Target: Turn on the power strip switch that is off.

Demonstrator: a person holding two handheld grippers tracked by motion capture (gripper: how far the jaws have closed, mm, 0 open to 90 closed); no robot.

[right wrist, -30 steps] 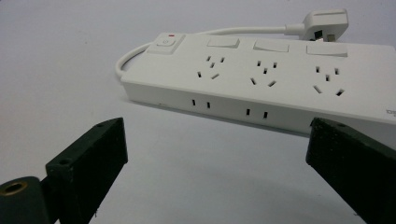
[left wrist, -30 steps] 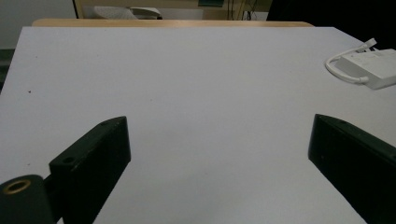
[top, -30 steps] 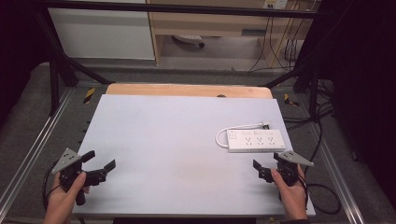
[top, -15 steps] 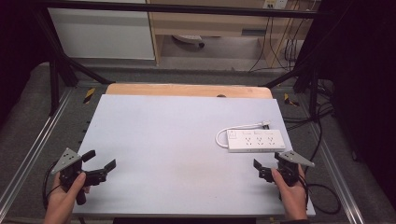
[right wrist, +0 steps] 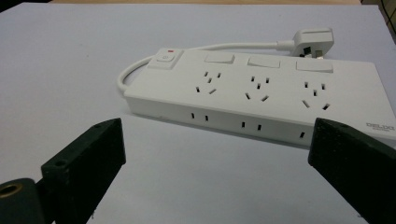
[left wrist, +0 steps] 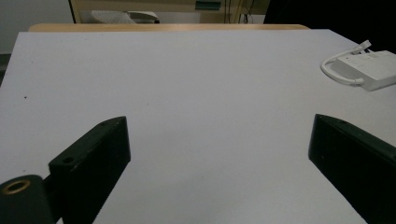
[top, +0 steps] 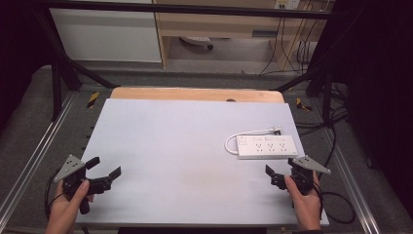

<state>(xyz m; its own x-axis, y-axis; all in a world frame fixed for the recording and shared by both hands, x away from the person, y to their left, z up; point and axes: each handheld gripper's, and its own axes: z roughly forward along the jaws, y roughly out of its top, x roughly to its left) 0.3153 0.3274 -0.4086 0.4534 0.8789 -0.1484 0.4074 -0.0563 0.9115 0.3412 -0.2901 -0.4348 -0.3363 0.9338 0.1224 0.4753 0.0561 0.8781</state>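
A white power strip (top: 267,146) with three sockets and a red-marked switch lies flat on the right side of the white table top (top: 185,136). Its short cord loops at the left end and runs back to a white plug (top: 277,129). My right gripper (top: 281,167) hovers just in front of the strip, open, with nothing between the jaws. In the right gripper view the strip (right wrist: 261,98) lies straight ahead of my right gripper (right wrist: 215,128), with the plug (right wrist: 312,39) behind it. My left gripper (top: 104,166) is at the table's front left, open and holding nothing. The left gripper view looks past my left gripper (left wrist: 217,126) to the strip (left wrist: 373,70) far off to the right.
A wooden edge (top: 195,93) borders the back of the table. Metal rails (top: 29,161) run along both sides, and cables (top: 336,200) trail on the floor at the right. Behind the table stand a shelf unit and a white cabinet (top: 107,34).
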